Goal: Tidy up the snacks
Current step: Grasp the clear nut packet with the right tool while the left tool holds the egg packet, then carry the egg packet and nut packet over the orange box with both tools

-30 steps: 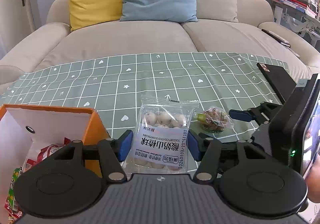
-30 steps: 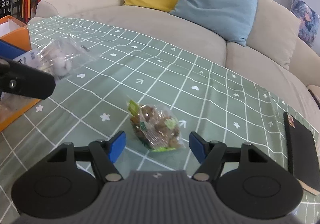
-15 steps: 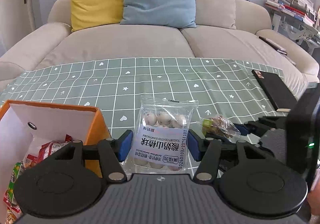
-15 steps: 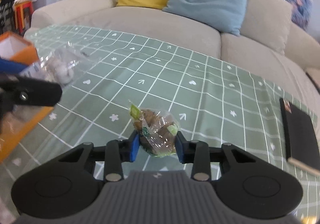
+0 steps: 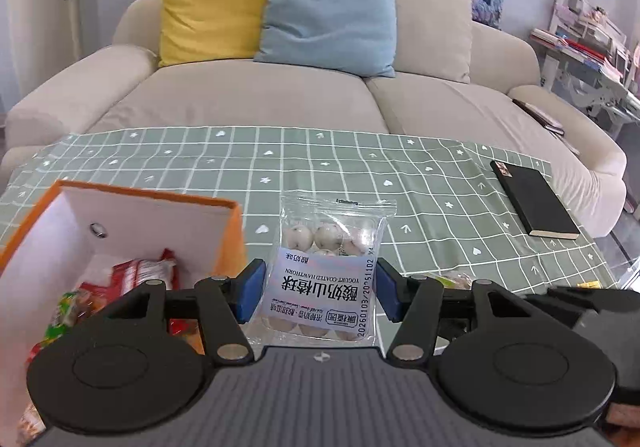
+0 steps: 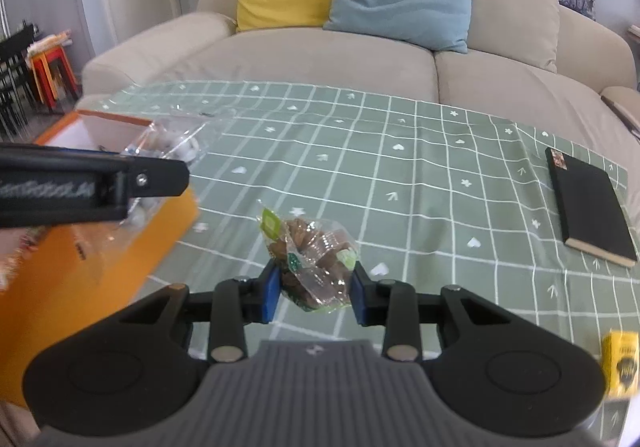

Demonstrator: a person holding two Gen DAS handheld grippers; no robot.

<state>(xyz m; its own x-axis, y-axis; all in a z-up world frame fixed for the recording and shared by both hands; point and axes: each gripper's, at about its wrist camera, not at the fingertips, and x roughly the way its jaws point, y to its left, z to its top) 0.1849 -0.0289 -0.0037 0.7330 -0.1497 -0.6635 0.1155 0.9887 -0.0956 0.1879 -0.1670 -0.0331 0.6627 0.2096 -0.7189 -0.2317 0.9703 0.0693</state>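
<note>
- The left tongs are clamped on a clear packet of white balls, its two blue pads pressing the packet's sides.
- The packet's label faces the camera upside down. It reads "YOGURT-COATED HAWTHORN" under large Chinese characters, and a printed code along one edge reads roughly "20260103/20251102".
- That packet hangs above the green checked cloth on the worktop, just to the right of the orange box.
- The box is white inside and already holds snacks, among them red-and-white wrappers and a green one. Their print is too small to read.
- The right tongs are closed on a crinkly clear bag of brown snacks with green patches on its film. A small green tag at the bag's top carries writing I cannot make out.
- From the right wrist view, that bag sits low over the cloth near the worktop's middle; I cannot tell whether it touches the cloth. The left tool's black arm, with blurred white lettering, crosses in from the left above the orange box.
- A black book lies flat near the right edge of the cloth, well apart from both bags.
- A small yellow carton with a dark printed figure stands at the near right corner.
</note>
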